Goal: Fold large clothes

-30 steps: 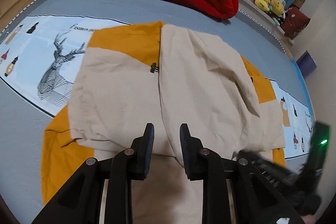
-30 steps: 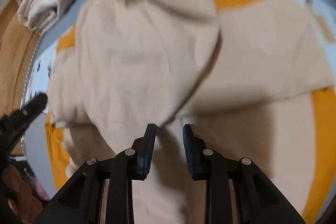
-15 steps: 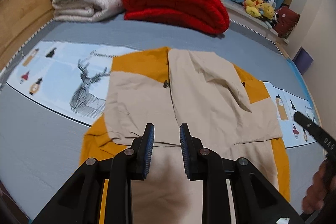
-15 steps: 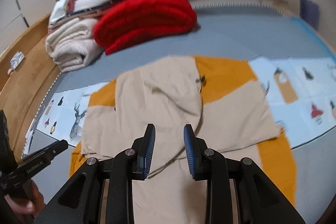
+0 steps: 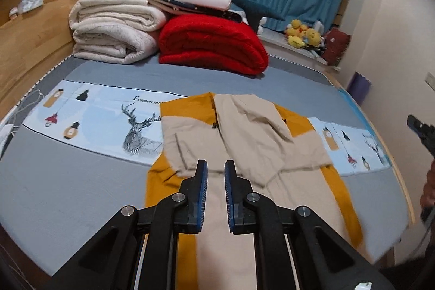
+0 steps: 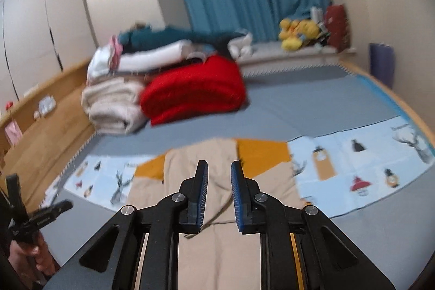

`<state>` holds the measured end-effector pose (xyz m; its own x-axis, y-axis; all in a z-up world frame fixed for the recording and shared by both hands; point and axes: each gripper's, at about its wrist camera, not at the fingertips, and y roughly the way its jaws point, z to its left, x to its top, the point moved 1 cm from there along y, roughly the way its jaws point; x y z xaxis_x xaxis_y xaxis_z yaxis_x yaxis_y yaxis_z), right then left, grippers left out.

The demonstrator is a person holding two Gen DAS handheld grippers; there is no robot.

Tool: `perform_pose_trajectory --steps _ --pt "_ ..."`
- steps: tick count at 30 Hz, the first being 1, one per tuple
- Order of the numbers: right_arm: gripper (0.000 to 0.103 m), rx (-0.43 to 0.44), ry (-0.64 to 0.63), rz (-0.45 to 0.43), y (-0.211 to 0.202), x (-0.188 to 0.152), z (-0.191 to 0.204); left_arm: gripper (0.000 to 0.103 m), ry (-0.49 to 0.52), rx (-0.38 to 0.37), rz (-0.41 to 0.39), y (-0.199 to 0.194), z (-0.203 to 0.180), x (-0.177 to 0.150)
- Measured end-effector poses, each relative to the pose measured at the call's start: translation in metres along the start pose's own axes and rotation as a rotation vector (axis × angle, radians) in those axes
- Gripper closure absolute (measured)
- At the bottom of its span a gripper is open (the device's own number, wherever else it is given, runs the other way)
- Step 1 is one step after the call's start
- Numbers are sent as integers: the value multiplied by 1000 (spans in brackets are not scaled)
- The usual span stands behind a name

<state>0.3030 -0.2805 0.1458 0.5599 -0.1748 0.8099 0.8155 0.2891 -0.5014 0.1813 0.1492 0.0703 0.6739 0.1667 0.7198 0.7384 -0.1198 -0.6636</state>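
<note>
A beige and mustard jacket (image 5: 244,143) lies flat on the grey bed, both sleeves folded in over its front. It also shows in the right wrist view (image 6: 217,230). My left gripper (image 5: 216,170) is open and empty, raised above the jacket's lower half. My right gripper (image 6: 219,170) is open and empty, raised above the same garment. The right gripper's tip (image 5: 420,129) shows at the right edge of the left wrist view, and the left gripper (image 6: 40,216) at the lower left of the right wrist view.
Folded cream blankets (image 5: 114,34) and a red quilt (image 5: 214,45) are stacked at the head of the bed. A light blue printed cloth (image 5: 95,118) lies under the jacket. A wooden bed frame (image 5: 24,53) runs along the left. Plush toys (image 5: 301,34) sit by the curtain.
Both grippers have lifted and drawn back from the jacket, so much more of the bed and room is in view. The jacket has stayed in place, sleeves folded in.
</note>
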Motion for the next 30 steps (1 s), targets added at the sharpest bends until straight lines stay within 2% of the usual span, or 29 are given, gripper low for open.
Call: perform_pose_trajectory --steps 3,7,9,10,11,13,15,17,19,23,27,30 --pt "84 -4 -3 -8 -41 -16 -22 92 46 -3 32 -15 13 -34" --pt "83 -56 -52 131 -52 -68 -63 92 15 3 142 6 42 -97" --pt "83 -106 -46 246 -39 -101 -89 93 -42 54 321 34 58 -118" --pt "83 -122 -30 311 -31 -117 -102 93 -86 50 391 46 66 -125" --pt "83 -141 -18 420 -18 -136 -117 93 -139 35 475 62 76 -135" --pt "83 -190 -33 530 -3 -161 -134 93 -173 68 570 81 88 -146" --pt "83 -212 -52 598 6 -180 -148 93 -186 95 603 89 95 -150" --pt "83 -223 -57 679 14 -202 -163 91 -218 64 635 94 100 -154" --pt "83 -235 -54 747 19 -221 -177 84 -239 52 685 101 102 -161" --pt "81 -242 -33 858 24 -252 -195 78 -206 102 784 114 100 -180" --pt "75 -234 -19 916 32 -267 -202 68 -165 125 809 120 93 -187" --pt "64 -250 -24 932 32 -271 -207 66 -157 136 821 124 90 -190"
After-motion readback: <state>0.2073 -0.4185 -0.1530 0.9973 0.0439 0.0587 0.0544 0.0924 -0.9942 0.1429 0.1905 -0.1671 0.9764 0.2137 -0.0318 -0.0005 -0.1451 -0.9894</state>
